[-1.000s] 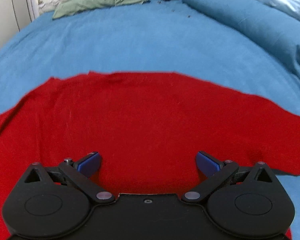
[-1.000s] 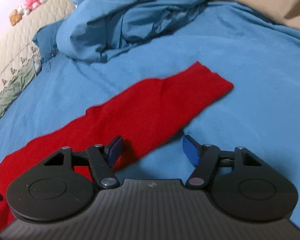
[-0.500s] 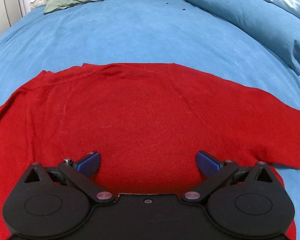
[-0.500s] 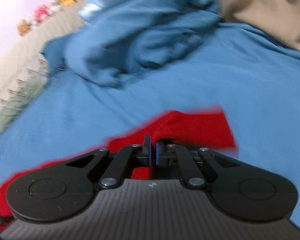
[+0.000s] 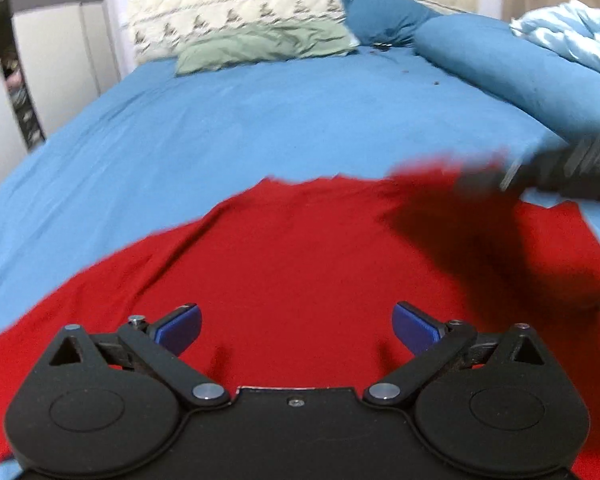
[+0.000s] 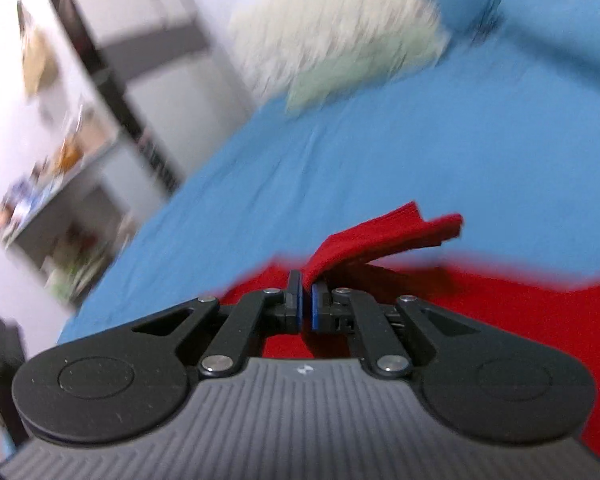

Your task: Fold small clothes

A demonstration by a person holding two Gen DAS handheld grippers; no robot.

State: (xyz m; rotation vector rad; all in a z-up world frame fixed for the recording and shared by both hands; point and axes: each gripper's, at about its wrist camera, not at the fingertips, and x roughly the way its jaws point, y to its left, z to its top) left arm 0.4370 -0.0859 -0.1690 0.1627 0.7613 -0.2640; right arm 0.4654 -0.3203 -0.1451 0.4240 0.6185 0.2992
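A red sweater (image 5: 300, 264) lies spread on the blue bed sheet (image 5: 260, 120). My left gripper (image 5: 296, 326) is open and empty, low over the sweater's body. My right gripper (image 6: 306, 304) is shut on the red sleeve (image 6: 380, 236) and holds it lifted above the sweater's body (image 6: 520, 300). In the left wrist view the right gripper (image 5: 560, 164) shows blurred at the right, carrying the sleeve over the body and casting a dark shadow on it.
A green pillow (image 5: 260, 46) and a cream quilted headboard (image 5: 240, 8) are at the far end. A rolled blue duvet (image 5: 520, 64) runs along the right. White furniture (image 5: 4, 112) and shelves (image 6: 60, 160) stand left of the bed.
My right gripper, shut on the sleeve, has lifted and swung it left across the sweater's body. My left gripper stayed open and tilted up a little.
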